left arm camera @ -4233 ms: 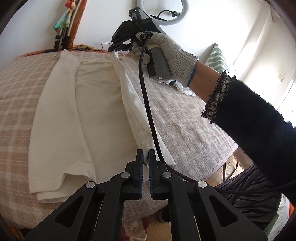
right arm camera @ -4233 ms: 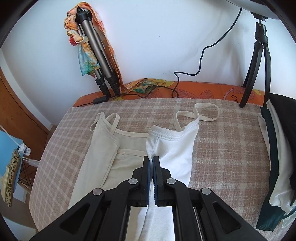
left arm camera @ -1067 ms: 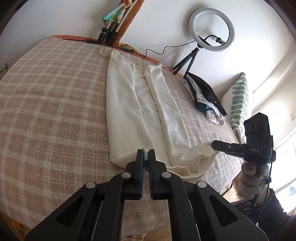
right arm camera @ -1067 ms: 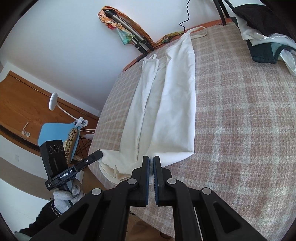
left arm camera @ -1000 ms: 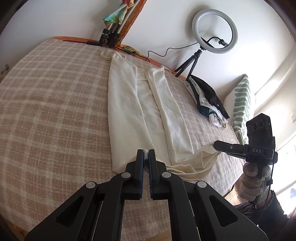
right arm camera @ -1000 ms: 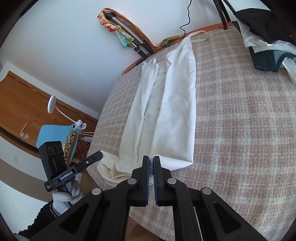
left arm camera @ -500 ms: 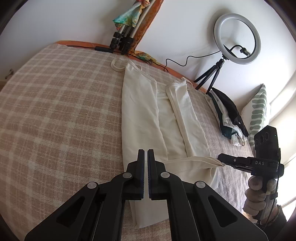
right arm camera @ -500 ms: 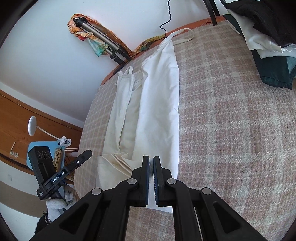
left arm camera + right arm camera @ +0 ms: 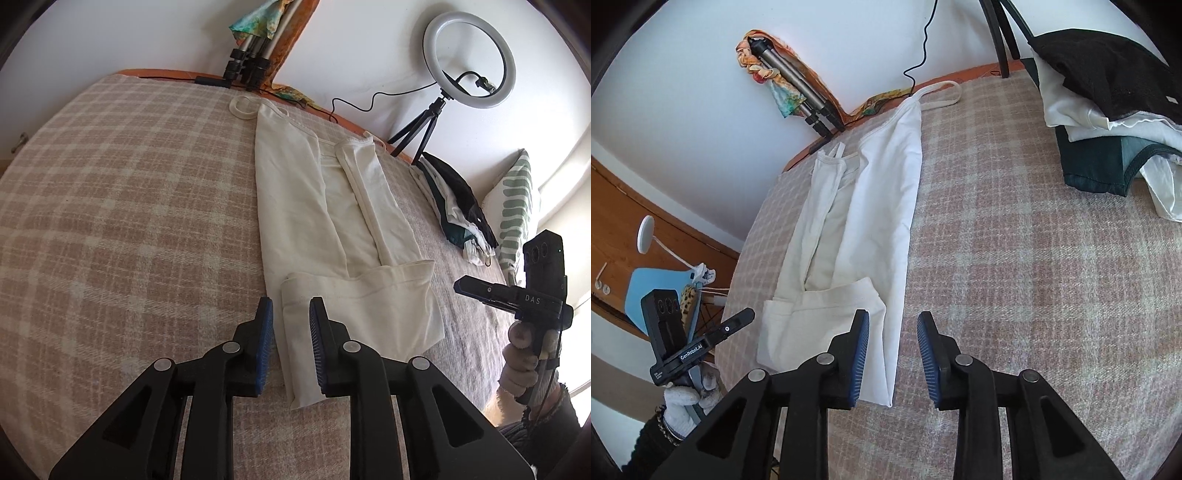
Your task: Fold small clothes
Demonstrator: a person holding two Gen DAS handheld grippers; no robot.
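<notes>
The cream strappy cotton garment lies lengthwise on the beige checked woven blanket, its straps at twelve o'clock, its hem end doubled back over itself at six. At two o'clock lies the pile of black, white and dark green clothes; beyond it, at one o'clock, stands the white ring light on its black tripod.

A home bedroom is showing here: a plaid-blanketed bed, a striped pillow lying at three o'clock, a clothes pile.

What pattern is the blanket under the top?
A beige-and-cream plaid check on the blanket, clearest in the right wrist view.
</notes>
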